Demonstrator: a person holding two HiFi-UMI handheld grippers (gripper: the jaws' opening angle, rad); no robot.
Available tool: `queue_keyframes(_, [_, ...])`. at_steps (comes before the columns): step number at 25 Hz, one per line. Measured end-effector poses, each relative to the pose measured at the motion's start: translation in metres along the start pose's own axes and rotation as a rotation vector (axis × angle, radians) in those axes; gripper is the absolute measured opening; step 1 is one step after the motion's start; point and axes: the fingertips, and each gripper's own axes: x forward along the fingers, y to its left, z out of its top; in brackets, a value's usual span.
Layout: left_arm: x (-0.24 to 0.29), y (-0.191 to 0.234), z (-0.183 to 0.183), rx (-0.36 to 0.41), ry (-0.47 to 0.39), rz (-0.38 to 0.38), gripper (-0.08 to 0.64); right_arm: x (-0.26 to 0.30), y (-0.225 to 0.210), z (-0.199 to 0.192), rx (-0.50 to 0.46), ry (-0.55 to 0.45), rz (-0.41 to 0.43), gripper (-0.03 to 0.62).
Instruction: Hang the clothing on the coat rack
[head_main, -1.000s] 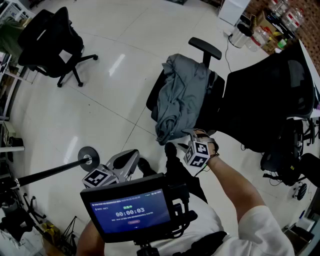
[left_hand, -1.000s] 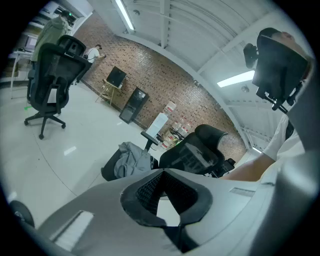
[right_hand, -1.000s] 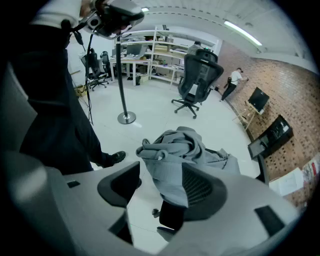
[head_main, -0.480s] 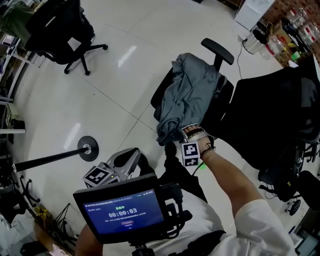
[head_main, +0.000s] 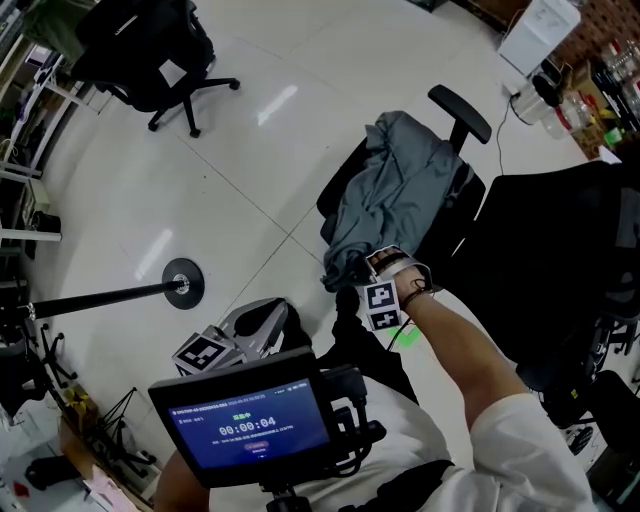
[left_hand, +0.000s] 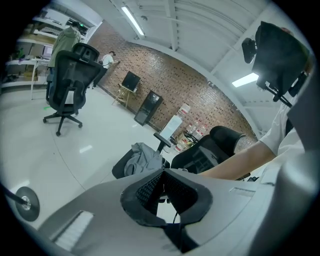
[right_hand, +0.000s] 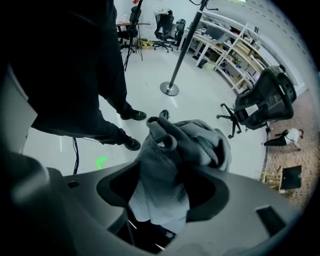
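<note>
A grey garment (head_main: 392, 195) lies heaped on the seat of a black office chair (head_main: 458, 103). My right gripper (head_main: 358, 283) points steeply down at the garment's near hanging end. In the right gripper view its jaws have just been opening and stand wide, with a fold of the garment (right_hand: 170, 160) hanging loose between them (right_hand: 162, 192) and dark gaps on both sides. My left gripper (head_main: 268, 318) is held low by my body, shut on nothing (left_hand: 161, 185). The coat rack's round base (head_main: 183, 283) and pole (head_main: 90, 300) stand on the floor to the left.
A large black mesh chair (head_main: 560, 250) stands close on the right and another black chair (head_main: 150, 45) at the far left. A tablet (head_main: 245, 420) hangs at my chest. A person's dark legs and shoes (right_hand: 132, 115) are near the chair; shelves (right_hand: 235, 55) line the wall.
My right gripper has sunk onto the garment's hanging end and rolled, so its marker cube faces differently. The head view has swung a little. The left gripper has barely moved.
</note>
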Motion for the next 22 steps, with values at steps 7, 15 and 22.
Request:
queue_keyframes(7, [0.006, -0.001, 0.001, -0.010, -0.014, 0.013, 0.000, -0.011, -0.003, 0.003, 0.083, -0.079, 0.013, 0.165])
queue_keyframes(15, [0.018, -0.004, 0.010, 0.015, -0.029, -0.019, 0.000, -0.017, -0.001, -0.007, 0.151, -0.101, -0.008, 0.071])
queue_keyframes(22, [0.009, 0.007, 0.011, 0.002, -0.018, -0.006, 0.000, -0.017, -0.003, -0.005, 0.173, -0.091, -0.011, 0.084])
